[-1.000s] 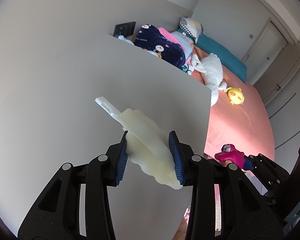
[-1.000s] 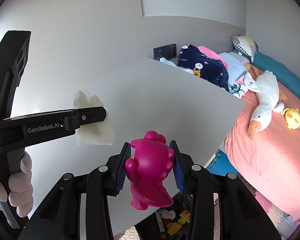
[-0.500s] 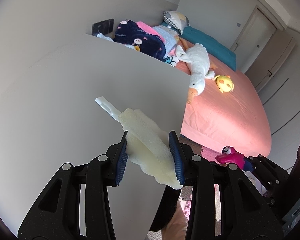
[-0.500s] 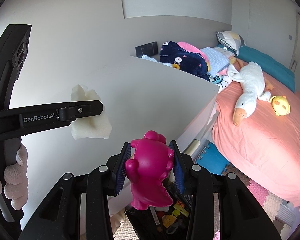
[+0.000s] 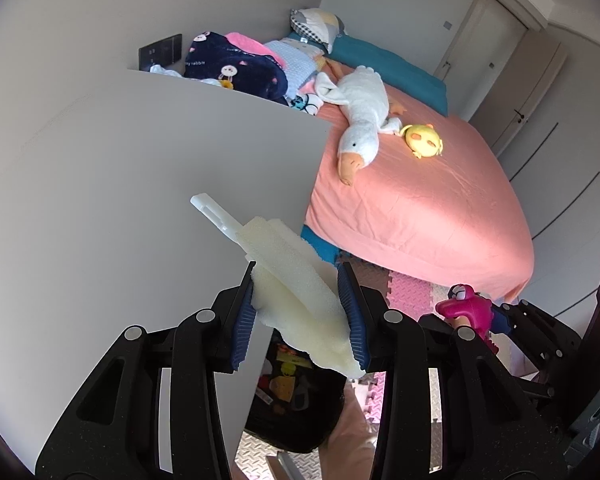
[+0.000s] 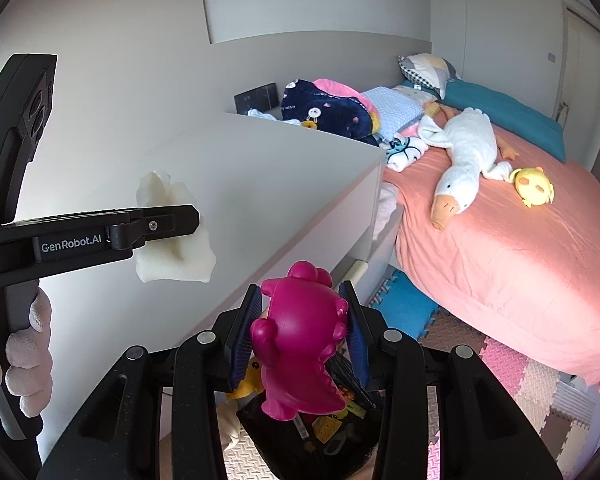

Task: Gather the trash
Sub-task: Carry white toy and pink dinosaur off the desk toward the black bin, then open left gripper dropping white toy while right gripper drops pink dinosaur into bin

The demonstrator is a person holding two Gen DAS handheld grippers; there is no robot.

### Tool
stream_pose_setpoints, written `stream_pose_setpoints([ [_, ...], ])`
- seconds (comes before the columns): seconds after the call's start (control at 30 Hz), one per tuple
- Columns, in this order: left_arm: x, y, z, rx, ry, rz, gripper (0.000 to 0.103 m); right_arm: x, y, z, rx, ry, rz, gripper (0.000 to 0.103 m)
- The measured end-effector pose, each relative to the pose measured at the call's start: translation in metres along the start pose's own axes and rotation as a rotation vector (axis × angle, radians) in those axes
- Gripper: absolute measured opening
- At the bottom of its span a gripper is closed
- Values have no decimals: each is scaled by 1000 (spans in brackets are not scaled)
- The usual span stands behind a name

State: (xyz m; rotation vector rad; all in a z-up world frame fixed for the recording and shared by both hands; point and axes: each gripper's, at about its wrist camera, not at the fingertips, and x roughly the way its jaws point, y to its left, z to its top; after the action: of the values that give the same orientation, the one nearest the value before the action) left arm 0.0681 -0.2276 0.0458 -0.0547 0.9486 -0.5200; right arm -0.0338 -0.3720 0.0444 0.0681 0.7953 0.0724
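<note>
While we held both tools above the edge of the white cabinet (image 5: pixel 140 184), the left gripper (image 5: pixel 302 312) was clamped on a pale yellow sponge (image 5: pixel 296 292) with a white plastic handle (image 5: pixel 214 212) sticking out toward the upper left of its frame. At the center bottom of the right wrist view, the right gripper (image 6: pixel 302 332) pinched a magenta dinosaur toy (image 6: pixel 300 344) between its blue pads (image 6: pixel 246 332). Directly below both claws sat a black trash bag (image 6: pixel 324 436), open, with colorful scraps inside, on the foam floor mat (image 6: pixel 512 372). At the left of the right wrist view we saw the left tool from the side, with a gloved hand (image 6: pixel 28 364) wrapped around its grip. Across the right half of both frames lay the bed with a salmon sheet (image 5: pixel 420 200), carrying a white goose plush (image 5: pixel 360 112) and a small yellow plush (image 5: pixel 424 142) beside it.
</note>
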Motion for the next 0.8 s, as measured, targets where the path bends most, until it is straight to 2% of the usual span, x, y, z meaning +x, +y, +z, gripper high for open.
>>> stream_pose_setpoints([
  [0.8,32,-93,-31,219,75,-48,39,-34,-77,-52,149,3,-102,42],
])
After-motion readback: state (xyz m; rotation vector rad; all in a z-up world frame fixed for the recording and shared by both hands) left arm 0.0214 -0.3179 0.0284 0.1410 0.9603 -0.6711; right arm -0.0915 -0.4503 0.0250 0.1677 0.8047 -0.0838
